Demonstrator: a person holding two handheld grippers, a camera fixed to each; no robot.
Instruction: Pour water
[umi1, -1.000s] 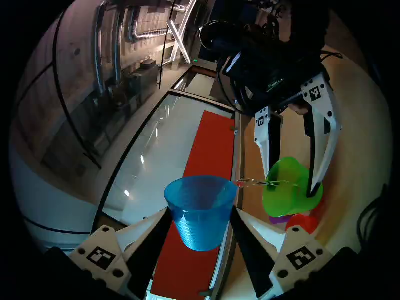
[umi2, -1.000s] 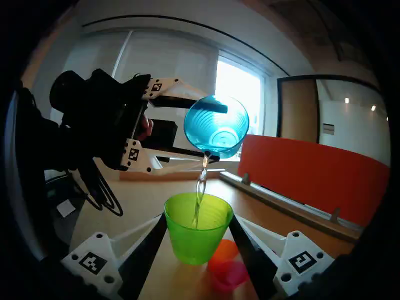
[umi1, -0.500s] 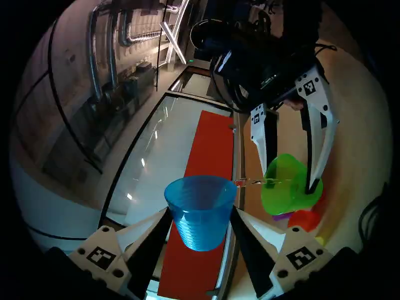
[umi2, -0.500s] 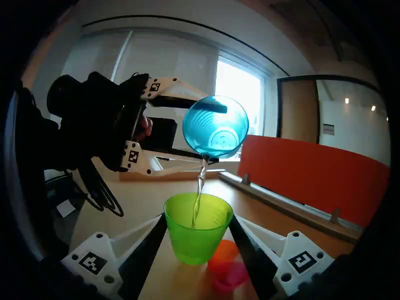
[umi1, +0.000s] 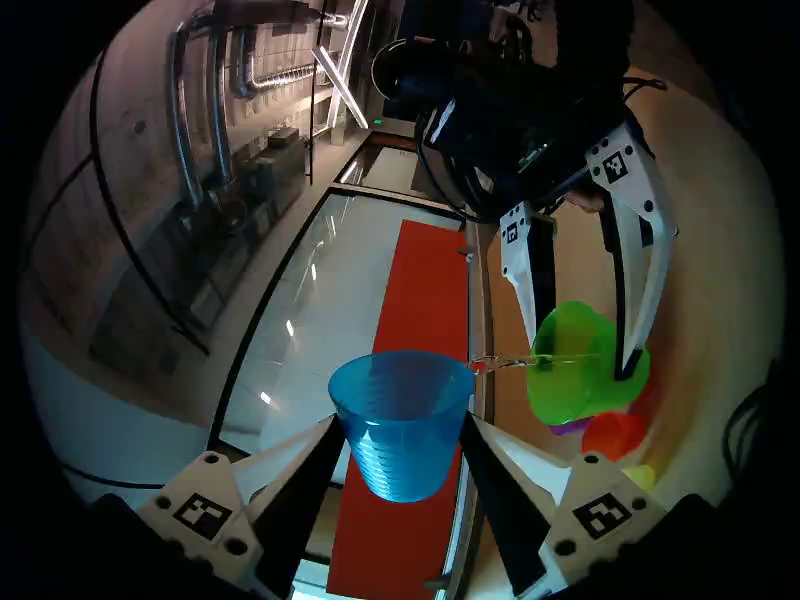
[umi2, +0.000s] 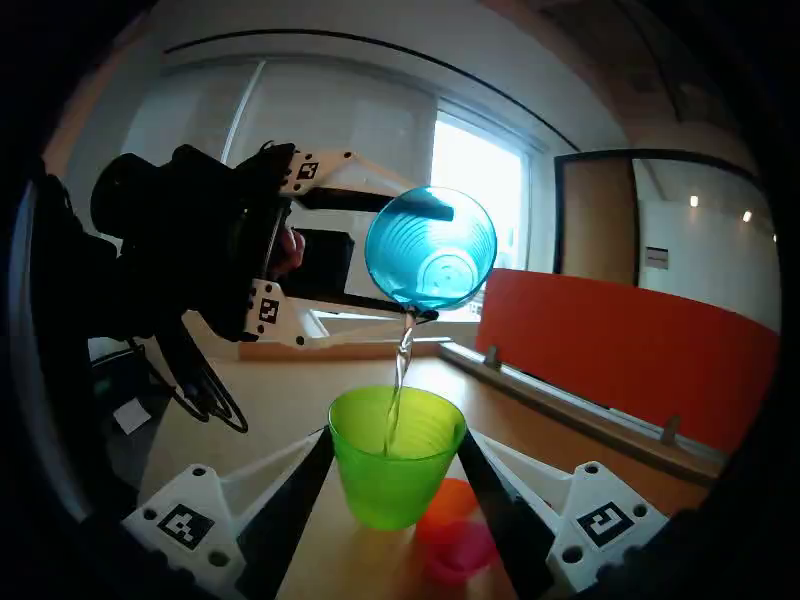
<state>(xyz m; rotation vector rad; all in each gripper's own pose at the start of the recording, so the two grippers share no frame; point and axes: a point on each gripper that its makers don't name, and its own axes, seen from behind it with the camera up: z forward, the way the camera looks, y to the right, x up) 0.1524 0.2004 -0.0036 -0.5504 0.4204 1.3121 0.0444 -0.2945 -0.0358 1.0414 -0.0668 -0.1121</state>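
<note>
- Your left claw (umi1: 400, 448) is closed partway. Both of its fingers press on the sides of the blue cup (umi1: 402, 400), which sits right between the fingertips.
- In the right gripper view, that claw holds the blue cup tipped onto its side with the mouth turned toward the camera. It is above and a little beyond your right claw (umi2: 397, 445).
- Your right claw is likewise closed partway, on the green cup (umi2: 395, 475). Both fingers touch its walls, and the cup stands upright between the tips with its mouth up.
- A thin stream of water (umi2: 402, 358) runs from the lowest point of the blue cup's rim down into the green cup's mouth.
- Seen from the left claw, the green cup lies ahead and to the right of the blue cup, just past its rim. The water crosses the gap between them.
- How much water stands in the green cup cannot be told.
- An orange cup (umi2: 455, 498) and a pink cup (umi2: 465, 548) sit on the wooden table (umi2: 270, 400) just under the green cup. They lie between your right claw's fingers, nearer the right one.
- Part of your hand (umi2: 290, 250) shows at the back of the left claw, behind its fingers.
- A red partition (umi2: 630, 350) runs along the table's far edge, ahead and to the right of your right claw.
</note>
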